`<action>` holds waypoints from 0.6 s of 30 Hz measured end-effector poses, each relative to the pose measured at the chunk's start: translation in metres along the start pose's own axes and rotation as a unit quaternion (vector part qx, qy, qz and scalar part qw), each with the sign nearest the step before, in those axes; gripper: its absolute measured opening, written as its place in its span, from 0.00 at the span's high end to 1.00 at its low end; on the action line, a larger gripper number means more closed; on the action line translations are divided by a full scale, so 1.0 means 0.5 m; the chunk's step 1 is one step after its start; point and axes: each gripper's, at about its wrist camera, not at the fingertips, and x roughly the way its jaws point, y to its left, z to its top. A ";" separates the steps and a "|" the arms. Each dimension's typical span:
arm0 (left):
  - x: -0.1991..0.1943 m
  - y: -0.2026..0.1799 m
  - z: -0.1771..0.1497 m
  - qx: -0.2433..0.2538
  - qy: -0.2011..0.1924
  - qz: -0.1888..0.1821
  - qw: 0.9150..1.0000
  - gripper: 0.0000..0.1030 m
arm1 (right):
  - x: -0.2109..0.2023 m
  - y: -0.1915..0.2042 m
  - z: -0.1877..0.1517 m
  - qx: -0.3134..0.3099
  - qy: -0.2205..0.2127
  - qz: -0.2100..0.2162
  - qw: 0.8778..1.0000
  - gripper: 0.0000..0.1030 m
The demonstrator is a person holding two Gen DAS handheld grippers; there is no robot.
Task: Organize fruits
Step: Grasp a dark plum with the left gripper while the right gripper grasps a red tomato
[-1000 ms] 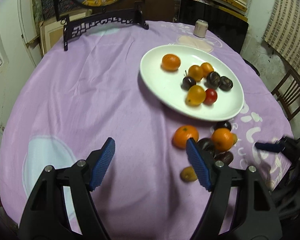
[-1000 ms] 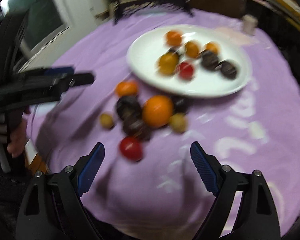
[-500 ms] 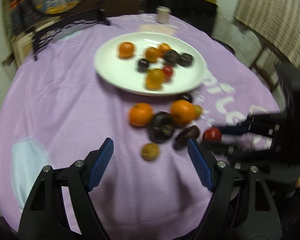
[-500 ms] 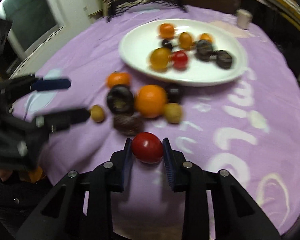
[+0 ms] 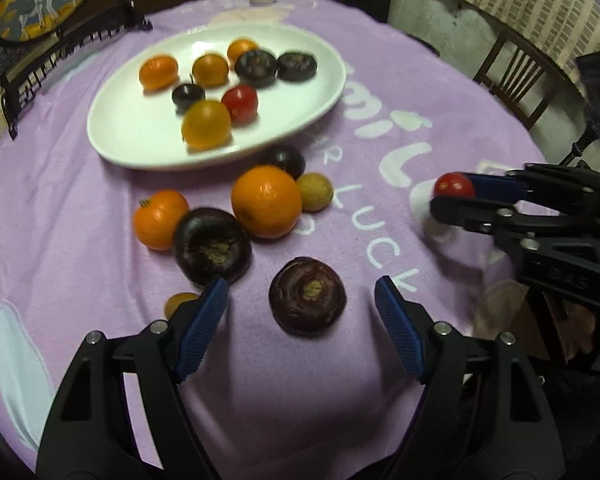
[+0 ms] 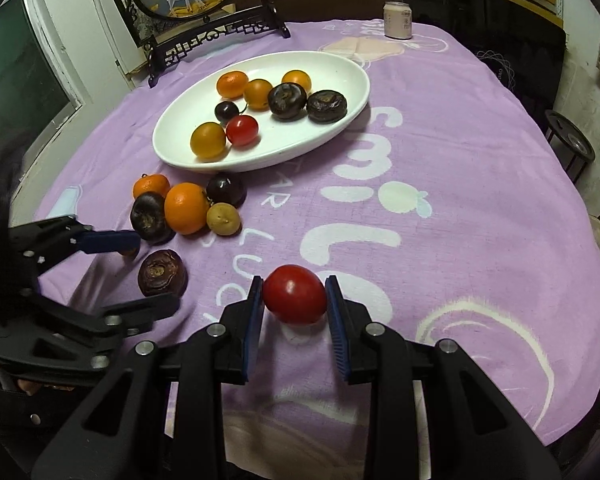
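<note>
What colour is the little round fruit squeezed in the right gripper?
Red: the small round tomato in the right gripper shows best in the right wrist view.

Right gripper (image 6: 294, 300) clamped shut; left gripper (image 5: 300, 320) spread wide.

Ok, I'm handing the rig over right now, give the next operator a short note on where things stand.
Right gripper: shut on the red tomato, above the purple cloth, not yet at the white plate.
Left gripper: open, empty, straddling a dark brown fruit.
Done: eight fruits on the plate.
Left: the held tomato, plus seven loose fruits near the plate's front rim, including the big orange and a small yellowish one by the left gripper's finger.
</note>
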 end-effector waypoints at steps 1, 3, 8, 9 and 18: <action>0.006 0.000 -0.001 -0.002 0.005 -0.003 1.000 0.29 | -0.001 0.000 0.001 0.000 0.000 0.002 1.000 0.70; 0.010 -0.004 -0.005 0.001 0.005 0.008 1.000 0.55 | -0.002 -0.001 0.001 0.001 0.000 0.005 1.000 0.70; -0.002 -0.005 -0.007 -0.001 -0.009 0.007 1.000 0.61 | -0.003 0.005 0.006 -0.003 -0.003 0.011 1.000 0.70; -0.008 -0.005 -0.006 0.000 -0.016 0.008 1.000 0.61 | -0.002 0.008 0.008 -0.006 -0.003 0.012 1.000 0.70; -0.087 0.057 0.027 -0.031 -0.071 0.051 0.996 0.61 | 0.003 0.051 0.050 -0.042 -0.009 0.007 0.999 0.70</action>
